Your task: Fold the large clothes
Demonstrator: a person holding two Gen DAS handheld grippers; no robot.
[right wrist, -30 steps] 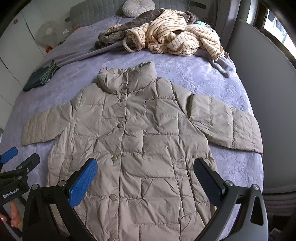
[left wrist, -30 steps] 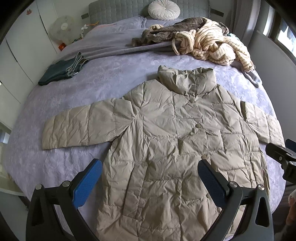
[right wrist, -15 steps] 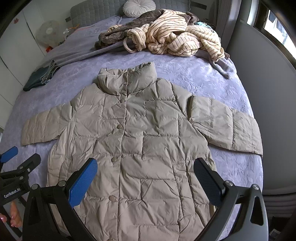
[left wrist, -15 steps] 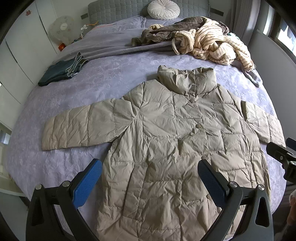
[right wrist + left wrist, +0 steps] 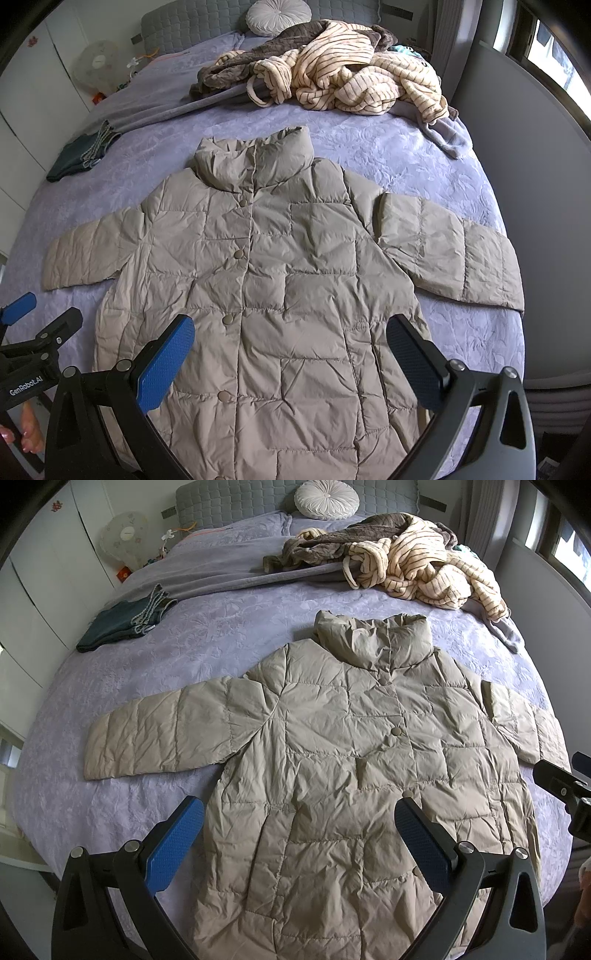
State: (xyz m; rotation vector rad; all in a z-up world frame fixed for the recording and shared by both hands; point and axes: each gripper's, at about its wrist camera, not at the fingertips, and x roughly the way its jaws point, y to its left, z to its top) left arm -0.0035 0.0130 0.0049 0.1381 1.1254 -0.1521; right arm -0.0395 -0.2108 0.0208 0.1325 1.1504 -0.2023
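Coat (image 5: 332,775) lies flat, front up, snaps closed, on the bed (image 5: 184,664), spread ahead of and under both grippers, with nothing folded yet. Left gripper (image 5: 295,834) hovers over the lower body w/ jaws wide apart, holding nothing; right gripper (image 5: 291,350) likewise, jaws apart, empty, just right of the placket. Risks from here, as I judge it: the shell looks slick and puffy, so a shallow pinch could slip out or take the top layer only, leaving the back layer behind and a skewed fold. The left sleeve (image 5: 155,734) runs far out to the left gripper's left, and the right sleeve (image 5: 450,254) sits near the bed edge, where it might slide off if dragged. Trapped air may spring a fold open. The robe pile (image 5: 347,81), far ahead beyond the collar, shouldn't interfere.
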